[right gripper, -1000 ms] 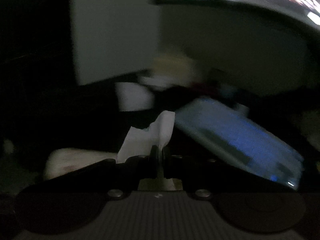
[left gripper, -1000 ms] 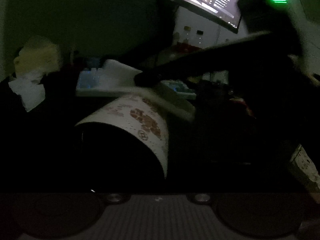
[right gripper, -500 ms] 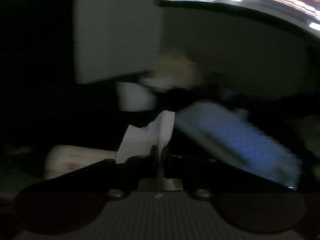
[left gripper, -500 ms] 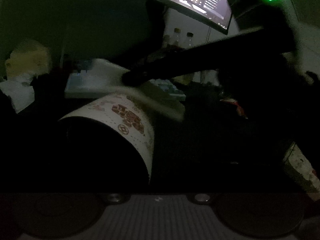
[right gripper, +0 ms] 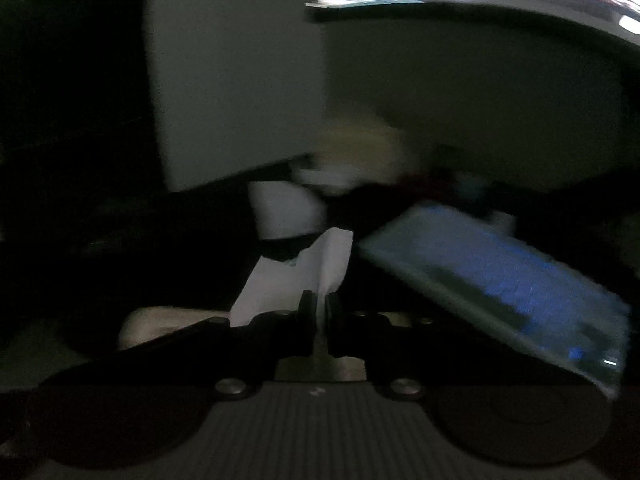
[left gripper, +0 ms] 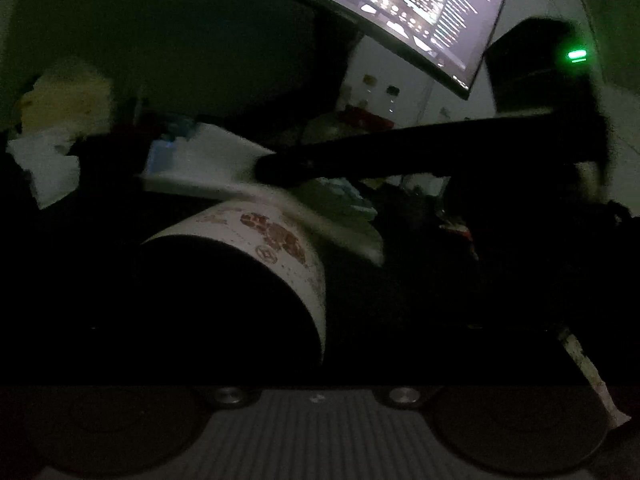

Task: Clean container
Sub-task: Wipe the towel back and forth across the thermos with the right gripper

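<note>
The room is very dark. In the left wrist view one round paper container [left gripper: 280,252] lies tipped on its side, close in front of the camera, a bit left of the middle. Its outside is smooth and white with red-brown printed patterns, and its open mouth looks like a big black circle. The left gripper has just been opening its jaws and they now stand wide apart; its fingers are lost in the dark, so it is hard to tell if the container still sits between them.

The right gripper [right gripper: 319,306] is pressed together on one thin white tissue [right gripper: 316,268]. The tissue is soft and crumpled, with a torn edge at the top. Only the left wrist view shows this gripper from outside: a long black arm reaching in from the right, with the tissue [left gripper: 304,208] hanging just above the container.

The left view also shows one curved monitor [left gripper: 432,8] glowing at the top, two small bottles [left gripper: 380,96] under it, one green light [left gripper: 576,55], and a pile of crumpled paper [left gripper: 48,152] at the left. The right wrist view shows one flat keyboard [right gripper: 500,280] with a blue glow, which is blurry, and only a pale bit of the container [right gripper: 160,320] down low at the left
</note>
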